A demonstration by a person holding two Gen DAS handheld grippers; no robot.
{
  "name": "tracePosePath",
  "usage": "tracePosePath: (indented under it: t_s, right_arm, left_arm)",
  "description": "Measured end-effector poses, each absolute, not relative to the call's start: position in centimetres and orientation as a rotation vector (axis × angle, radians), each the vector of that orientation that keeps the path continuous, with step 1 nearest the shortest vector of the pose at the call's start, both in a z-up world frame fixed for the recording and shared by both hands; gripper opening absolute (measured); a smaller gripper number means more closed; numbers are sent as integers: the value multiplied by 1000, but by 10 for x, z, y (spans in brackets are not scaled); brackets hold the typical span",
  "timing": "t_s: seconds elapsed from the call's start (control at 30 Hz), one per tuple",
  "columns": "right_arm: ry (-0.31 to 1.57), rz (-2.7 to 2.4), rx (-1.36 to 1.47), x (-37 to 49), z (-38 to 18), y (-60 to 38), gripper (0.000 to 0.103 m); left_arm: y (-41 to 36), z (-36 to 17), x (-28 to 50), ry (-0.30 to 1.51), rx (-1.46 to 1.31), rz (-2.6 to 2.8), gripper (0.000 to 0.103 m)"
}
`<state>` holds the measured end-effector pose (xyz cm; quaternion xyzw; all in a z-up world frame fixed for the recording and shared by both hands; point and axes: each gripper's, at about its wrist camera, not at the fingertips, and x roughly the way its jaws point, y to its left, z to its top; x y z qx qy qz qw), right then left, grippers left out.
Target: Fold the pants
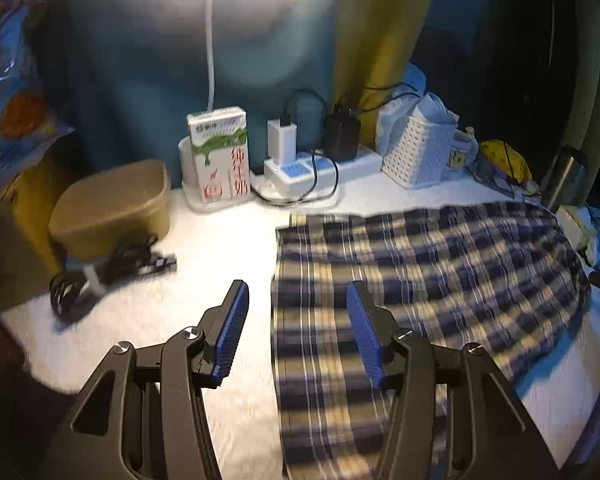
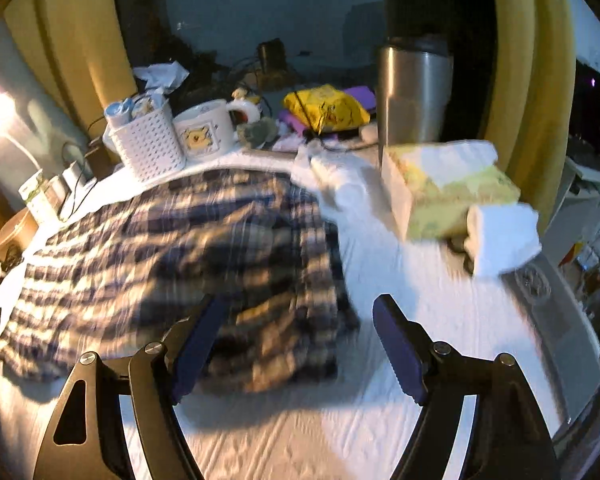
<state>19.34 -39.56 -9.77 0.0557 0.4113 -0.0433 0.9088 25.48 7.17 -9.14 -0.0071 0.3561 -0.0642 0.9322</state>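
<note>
Pants (image 1: 420, 280): plaid, lying folded on the white table cover (image 1: 228, 264).
Left gripper (image 1: 296, 332): released, empty, over the pants' left edge.
Right gripper (image 2: 300, 344): released, empty, at the right edge.
Technique: pinch both layers squarely at each edge, lift evenly.
Left view only: milk carton (image 1: 220, 156), power strip (image 1: 320, 168).
Right view only: tissue box (image 2: 448, 196), steel tumbler (image 2: 414, 96).

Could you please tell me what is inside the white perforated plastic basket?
The white perforated plastic basket holds pale blue and white rolled items that stick out above its rim; its walls hide anything lower down.
</note>
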Motion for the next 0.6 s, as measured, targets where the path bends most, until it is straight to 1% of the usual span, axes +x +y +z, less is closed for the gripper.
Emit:
tracePosePath:
  t_s: [0.37,0.6]
  right_arm:
    - [944,15,213,171,-130,-379,79]
    - [917,49,334,188,-132,-387,80]
  left_arm:
    - [87,-109,196,766,-40,-81,51]
    - [105,-120,187,800,-85,-7,51]
